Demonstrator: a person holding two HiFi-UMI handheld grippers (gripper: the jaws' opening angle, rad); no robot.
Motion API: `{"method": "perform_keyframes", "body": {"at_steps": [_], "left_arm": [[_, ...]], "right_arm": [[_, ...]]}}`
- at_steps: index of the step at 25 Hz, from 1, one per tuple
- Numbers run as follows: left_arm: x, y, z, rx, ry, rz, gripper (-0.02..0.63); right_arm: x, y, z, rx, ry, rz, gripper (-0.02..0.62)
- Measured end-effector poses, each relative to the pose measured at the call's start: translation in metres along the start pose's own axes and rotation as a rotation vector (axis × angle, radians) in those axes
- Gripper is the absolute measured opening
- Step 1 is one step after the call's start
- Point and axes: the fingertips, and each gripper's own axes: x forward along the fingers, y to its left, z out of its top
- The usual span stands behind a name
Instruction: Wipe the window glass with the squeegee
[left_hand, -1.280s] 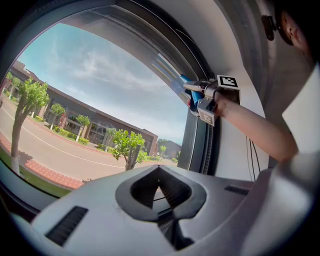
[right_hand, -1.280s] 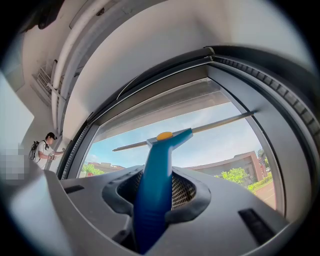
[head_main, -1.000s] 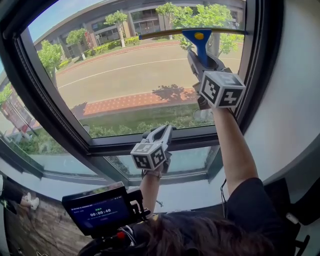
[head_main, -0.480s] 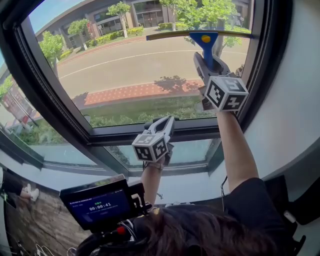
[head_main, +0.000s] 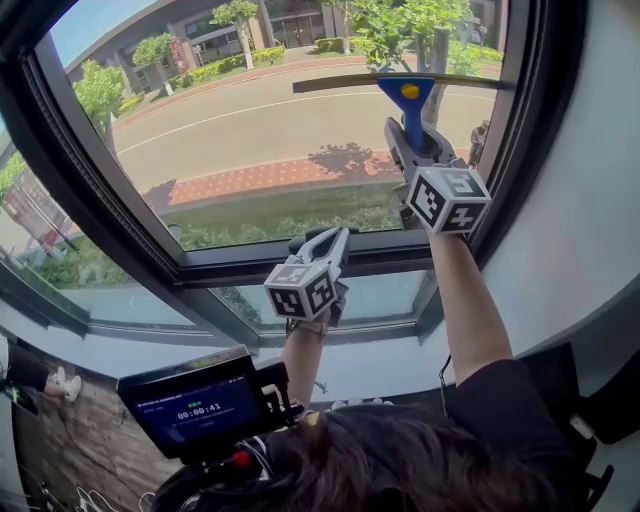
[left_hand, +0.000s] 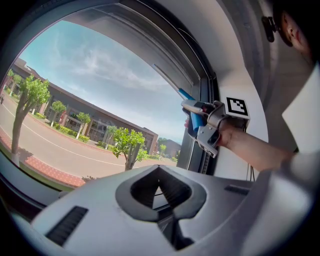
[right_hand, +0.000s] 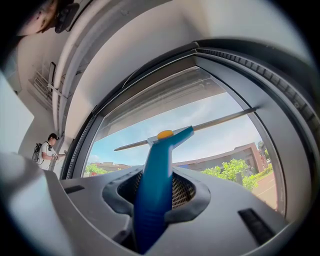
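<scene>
1. While clamping the squeegee (head_main: 410, 100) by its blue handle, points the right gripper (head_main: 412, 135) up at the glass (head_main: 250, 140), jaws pressed on both sides of the handle.
2. Holds the blade level just beyond the jaw tips, across the pane's upper right part, one end by the frame (head_main: 527, 130).
3. Hangs the left gripper (head_main: 330, 245) lower than the right one and to its left, jaws closed on nothing, tips near the frame's lower bar.
4. Shows a screen (head_main: 195, 412) below the left gripper, near the person's head.
</scene>
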Motion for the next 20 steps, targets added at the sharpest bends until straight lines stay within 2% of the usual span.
{"method": "perform_keyframes", "body": {"at_steps": [20], "left_arm": [[-0.001, -0.002, -0.007, -0.008, 0.014, -0.002, 0.002]], "right_arm": [[-0.036, 0.003, -0.061, 0.042, 0.088, -0.005, 0.117]]}}
